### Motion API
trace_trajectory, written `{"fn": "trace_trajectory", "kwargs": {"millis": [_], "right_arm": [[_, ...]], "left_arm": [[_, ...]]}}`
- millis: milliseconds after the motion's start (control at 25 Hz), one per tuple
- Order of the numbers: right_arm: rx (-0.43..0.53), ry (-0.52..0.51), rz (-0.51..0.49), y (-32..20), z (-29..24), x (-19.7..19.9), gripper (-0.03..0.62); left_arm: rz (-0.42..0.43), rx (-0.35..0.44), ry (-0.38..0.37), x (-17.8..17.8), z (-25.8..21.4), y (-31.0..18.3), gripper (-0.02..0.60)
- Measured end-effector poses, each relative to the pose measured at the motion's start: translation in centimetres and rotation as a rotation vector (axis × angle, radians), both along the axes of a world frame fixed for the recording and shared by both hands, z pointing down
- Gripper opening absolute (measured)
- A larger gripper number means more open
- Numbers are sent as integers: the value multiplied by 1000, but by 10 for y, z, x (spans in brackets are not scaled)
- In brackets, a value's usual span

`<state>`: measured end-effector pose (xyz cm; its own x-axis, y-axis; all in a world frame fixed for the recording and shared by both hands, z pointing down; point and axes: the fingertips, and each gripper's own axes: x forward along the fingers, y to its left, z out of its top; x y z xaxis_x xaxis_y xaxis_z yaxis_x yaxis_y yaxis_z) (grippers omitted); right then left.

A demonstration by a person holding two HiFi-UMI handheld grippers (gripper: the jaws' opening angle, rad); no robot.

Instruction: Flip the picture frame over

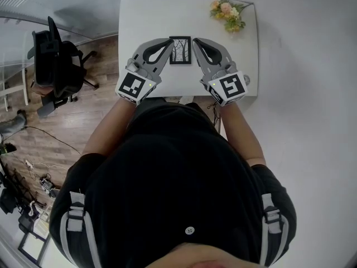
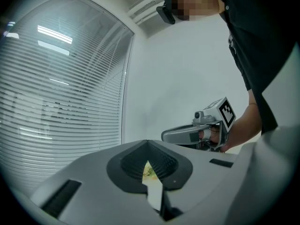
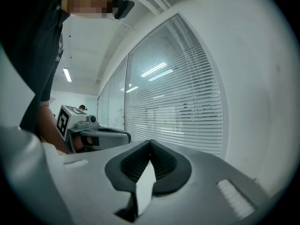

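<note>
Picture frame (image 1: 180, 50) lies flat mid-surface, a small black-bordered rectangle, tree print up. Your left gripper (image 1: 167, 42) and right gripper (image 1: 197, 41) flank its side edges, each with jaws closed together on nothing. Smooth white surface (image 1: 150, 15) lies open beyond it; flowers (image 1: 227, 13) fill the far right corner. A black office chair (image 1: 56, 66) stands on wood floor (image 1: 83, 121).

The head view looks steeply down on the counter (image 1: 139, 15). Both gripper views sit level over it, facing inward: one catches the right claw (image 2: 165, 136), the other the left claw (image 3: 127, 136).
</note>
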<state>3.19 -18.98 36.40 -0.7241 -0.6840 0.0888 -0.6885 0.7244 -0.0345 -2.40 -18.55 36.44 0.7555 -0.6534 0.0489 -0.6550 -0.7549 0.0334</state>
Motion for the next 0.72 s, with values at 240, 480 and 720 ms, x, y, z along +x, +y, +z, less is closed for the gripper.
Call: {"fn": "trace_trajectory", "kwargs": {"millis": [240, 480, 720], "right_arm": [[-15, -5, 3, 0, 2, 1, 9], [-20, -1, 10, -3, 5, 6, 9], [-26, 7, 12, -6, 8, 8, 9]], "left_arm": [[1, 2, -8, -1, -1, -1, 5], [1, 1, -13, 0, 4, -6, 5], [3, -4, -13, 2, 4, -9, 5]]}}
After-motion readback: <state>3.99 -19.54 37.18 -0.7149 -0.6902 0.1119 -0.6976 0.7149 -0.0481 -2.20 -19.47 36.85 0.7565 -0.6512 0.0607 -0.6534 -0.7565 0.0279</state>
